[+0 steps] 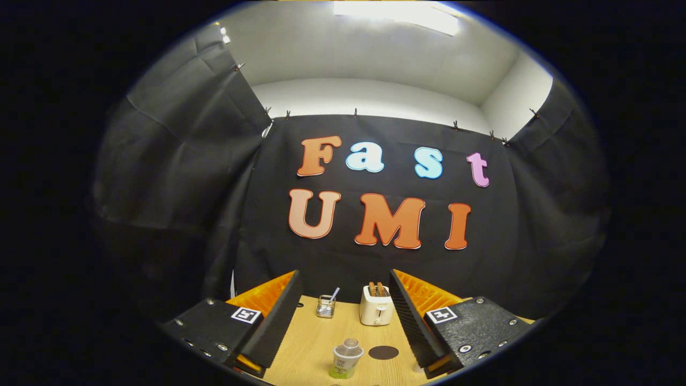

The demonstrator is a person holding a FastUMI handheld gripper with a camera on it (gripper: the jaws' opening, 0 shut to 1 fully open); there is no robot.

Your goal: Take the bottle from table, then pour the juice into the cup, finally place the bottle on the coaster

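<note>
We hold the gripper (345, 316) up above the table (311, 343), and it looks a bit down and straight at the back wall. Its two fingers (276, 316) are spread wide apart. They are open and hold nothing. Each finger has one small square tag (246, 314) on top.

Between the fingers, close to us, we see one bottle (346, 358). It stands up on the table. Its long side goes up and down, and its top points up, a little toward us. The top looks clear and the bottom part has a green label. We cannot tell if a cap is on it. The fingers do not touch it.

Just to the right of the bottle lies one coaster (383, 352). It is a dark flat round spot on the wood. It is near the bottle but they do not touch. Nothing sits on it.

Farther back, beyond the fingers, stands one small glass cup (325, 306). One thin stick leans out of it, up and to the right. Next to it, on the right, stands one white toaster (376, 306) with two slices poking out of the top. The cup and the toaster are apart. Both stand near the black wall.
</note>
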